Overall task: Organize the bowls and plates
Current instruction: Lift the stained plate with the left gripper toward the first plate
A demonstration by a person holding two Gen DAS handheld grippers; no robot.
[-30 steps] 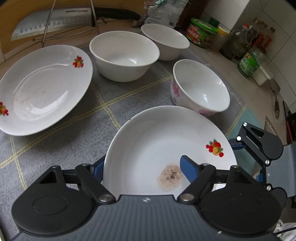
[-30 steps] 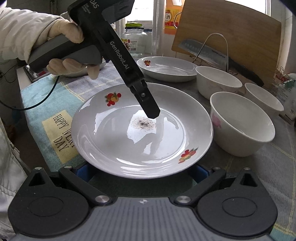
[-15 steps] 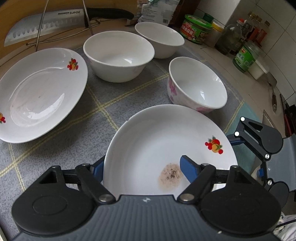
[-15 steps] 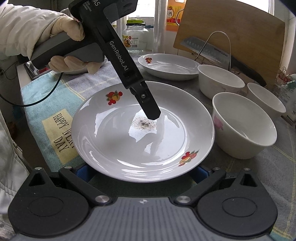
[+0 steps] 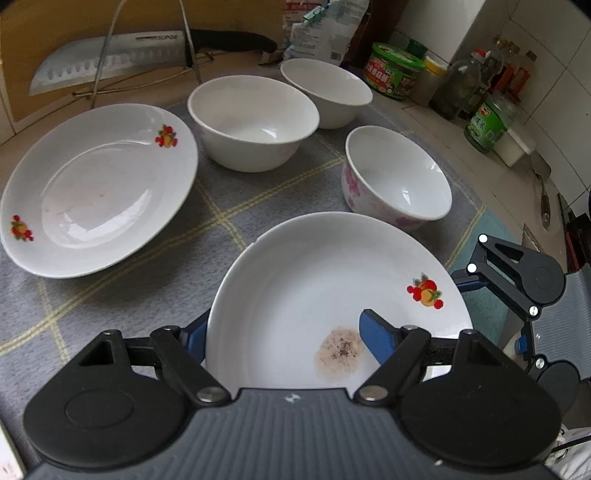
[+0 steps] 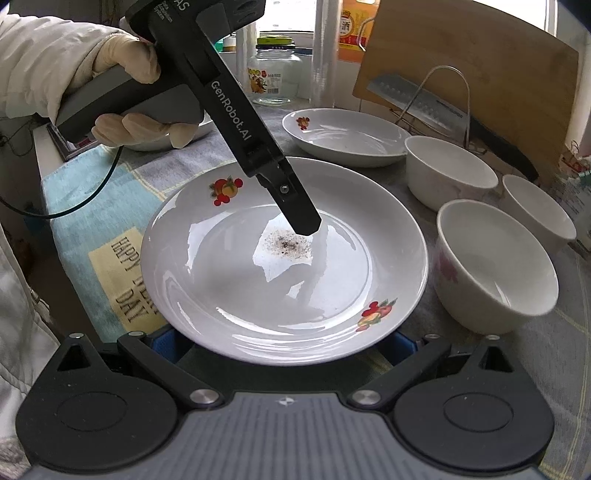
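The stained plate (image 6: 229, 295) is still being pinched by the left gripper (image 5: 286, 338), just beside the flowered bowl (image 5: 399, 184) and barely shifted. The right gripper (image 6: 282, 343) fingers (image 6: 164, 345) are being kept spread near that bowl, so stacking is likely still pending.

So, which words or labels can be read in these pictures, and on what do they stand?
"GenRobot.AI": left gripper, on its arm.
"HAPPY ... DAY": cloth; middle word hidden by a fold.
"SUPOR": knife blade.
Jar, bottle and carton labels: too small to read.
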